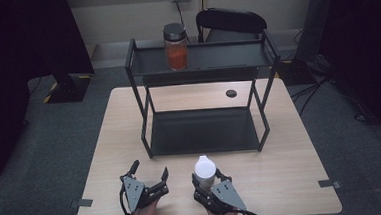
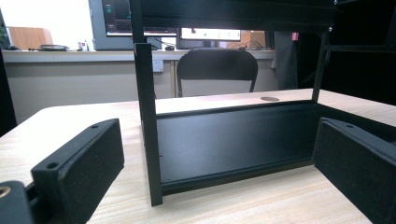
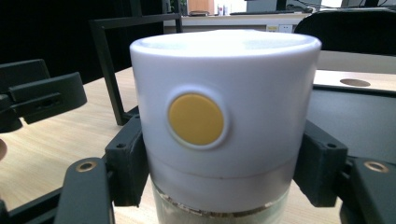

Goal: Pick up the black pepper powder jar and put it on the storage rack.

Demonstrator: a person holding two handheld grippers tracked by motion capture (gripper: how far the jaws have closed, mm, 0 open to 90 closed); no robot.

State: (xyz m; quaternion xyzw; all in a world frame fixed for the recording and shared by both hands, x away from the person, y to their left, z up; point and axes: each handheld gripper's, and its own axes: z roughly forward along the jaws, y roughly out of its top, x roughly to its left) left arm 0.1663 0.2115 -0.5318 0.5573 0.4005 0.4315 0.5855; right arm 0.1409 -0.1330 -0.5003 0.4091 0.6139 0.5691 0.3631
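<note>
While the right tool (image 1: 209, 178) pinches the white-capped jar (image 1: 204, 170) from both sides, just under its cap, the jar stands upright on the table (image 1: 291, 151), close to the near edge and just in front of the black two-tier rack (image 1: 144, 115). The right gripper view shows the pads pressed against the jar's sides, with a yellow round button (image 3: 196, 119) on the cap facing the camera. So the grasp looks done; the lift and the placing are left, and the jar most likely goes onto the rack, as I judge it.

The left tool (image 1: 149, 173) rests beside it on the table with its jaws spread wide and nothing between them.

For room: the rack's lower tray (image 1: 205, 131) lies bare right ahead of the jar, but its low front lip has to be cleared and the upper shelf caps the headroom. The upper shelf (image 1: 225, 58) carries a jar of orange-red contents (image 1: 176, 47) at its left half, leaving the right half free. The rack's front posts (image 1: 145, 140) stand at the corners, well apart from the direct path. The left tool sits near the jar's left.
</note>
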